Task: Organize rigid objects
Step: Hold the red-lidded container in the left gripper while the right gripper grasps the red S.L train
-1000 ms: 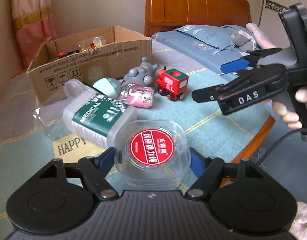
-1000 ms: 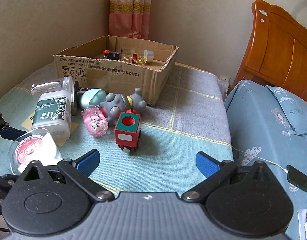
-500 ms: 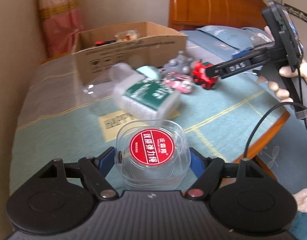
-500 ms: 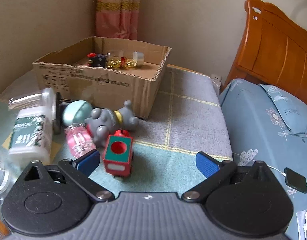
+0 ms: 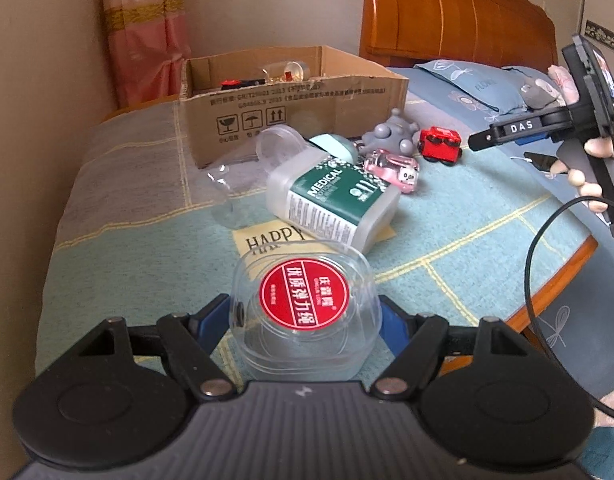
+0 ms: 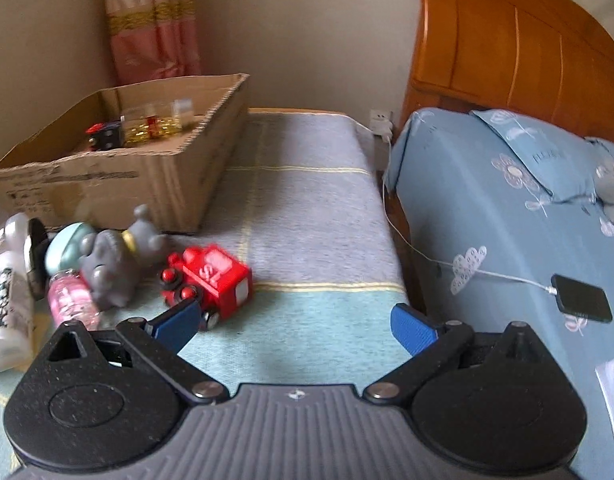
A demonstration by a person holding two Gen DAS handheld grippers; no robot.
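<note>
Left claw: the left gripper (image 5: 305, 320) pinches a clear rounded plastic box with a round red label on its lid (image 5: 305, 304), a blue pad pressed to each side, carried above the bed cover.
Change at the left claw: the same pinch as a second ago, but the view has swung; the open brown cardboard box (image 5: 291, 100) now sits straight ahead instead of off to the left.
Right claw: the right gripper (image 6: 295, 324) stands spread wide with nothing between its blue pads (image 6: 413, 328).
Change at the right claw: it has moved in on the red toy train (image 6: 211, 280), which was well ahead a second ago and is now just in front of the left pad.
Nearby clutter: a grey rubber elephant toy (image 6: 115, 260), a pink capsule toy (image 6: 73, 300) and a white bottle with a green "MEDICAL" label (image 5: 335, 200) lie beside the train.
Container: the cardboard box already holds a few small items at its far end.
Meaning for the task: the clear box looks ready to go into the cardboard box next; the train seems the right claw's target, not yet gripped.
Risk: the spread pad may nudge the train before closing.
</note>
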